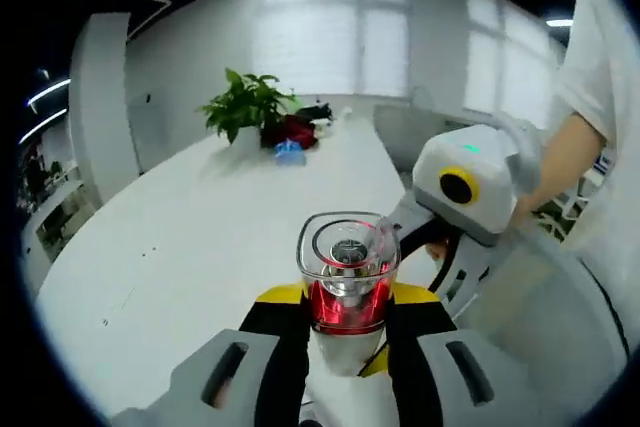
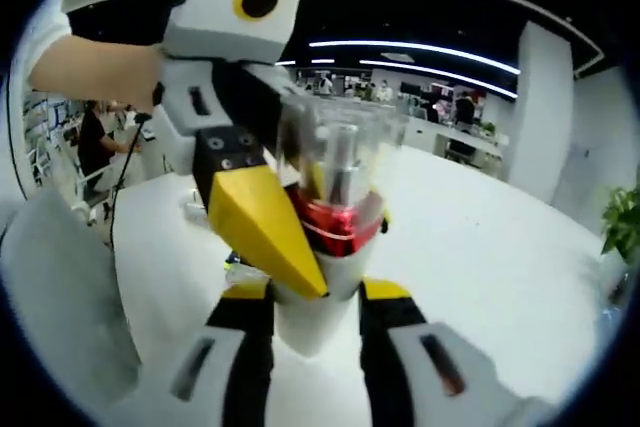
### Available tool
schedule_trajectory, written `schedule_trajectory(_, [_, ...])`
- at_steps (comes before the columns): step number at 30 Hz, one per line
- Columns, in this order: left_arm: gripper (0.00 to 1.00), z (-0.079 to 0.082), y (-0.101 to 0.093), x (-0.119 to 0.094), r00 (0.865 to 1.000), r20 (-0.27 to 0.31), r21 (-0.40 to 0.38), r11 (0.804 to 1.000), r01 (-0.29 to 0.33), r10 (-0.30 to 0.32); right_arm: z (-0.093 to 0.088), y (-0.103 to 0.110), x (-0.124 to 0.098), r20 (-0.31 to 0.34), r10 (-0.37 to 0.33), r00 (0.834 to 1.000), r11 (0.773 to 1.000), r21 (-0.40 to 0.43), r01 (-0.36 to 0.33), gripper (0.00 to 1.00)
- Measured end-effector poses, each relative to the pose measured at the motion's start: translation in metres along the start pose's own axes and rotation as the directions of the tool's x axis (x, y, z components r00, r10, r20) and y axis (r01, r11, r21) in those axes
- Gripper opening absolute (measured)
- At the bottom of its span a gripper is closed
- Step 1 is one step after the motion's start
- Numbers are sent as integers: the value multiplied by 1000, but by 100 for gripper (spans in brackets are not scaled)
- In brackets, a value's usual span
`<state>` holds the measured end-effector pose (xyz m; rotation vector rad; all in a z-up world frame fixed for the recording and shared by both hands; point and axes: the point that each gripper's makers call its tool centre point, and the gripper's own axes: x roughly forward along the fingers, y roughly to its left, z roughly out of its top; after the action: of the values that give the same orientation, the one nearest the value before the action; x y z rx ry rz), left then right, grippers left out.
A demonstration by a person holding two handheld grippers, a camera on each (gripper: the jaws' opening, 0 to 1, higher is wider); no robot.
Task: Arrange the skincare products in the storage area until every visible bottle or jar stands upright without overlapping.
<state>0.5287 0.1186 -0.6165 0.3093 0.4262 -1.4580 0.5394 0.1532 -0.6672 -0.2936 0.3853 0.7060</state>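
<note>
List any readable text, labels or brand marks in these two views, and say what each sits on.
No text can be read in either view.
Bottle, clear cap and red band, held up between both grippers: no label or print is visible.
Blue item by the plant: too small and blurred to show any print.

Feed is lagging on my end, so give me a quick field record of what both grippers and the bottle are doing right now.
held item: bottle, white body, red metallic collar, clear cap
bottle pose: upright in both views, raised above the table
left gripper: shut on the bottle's white body, below the collar
right gripper: shut on the bottle's white body, below the collar
table: white, bare beneath the bottle
far end of table: potted plant, dark red and blue items beside it
person: hand on the right gripper's body
</note>
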Motion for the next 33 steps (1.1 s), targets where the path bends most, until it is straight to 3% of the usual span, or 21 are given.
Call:
schedule_trajectory(6, [25,-14,17,12,1000,-26,-9,1000,-14,14,-16,-13,20,-42,-2,999,1000,-4,2,32])
schedule_trajectory(21, [26,-32,63,23,998,-61,11,999,-33,34,-26,-40,61,-69,-41,997,999,-9,40,31])
schedule_trajectory(33, [26,-29,94,25,998,-49,-24,999,-31,29,-19,-59,78,-53,-55,997,998,32,57,31])
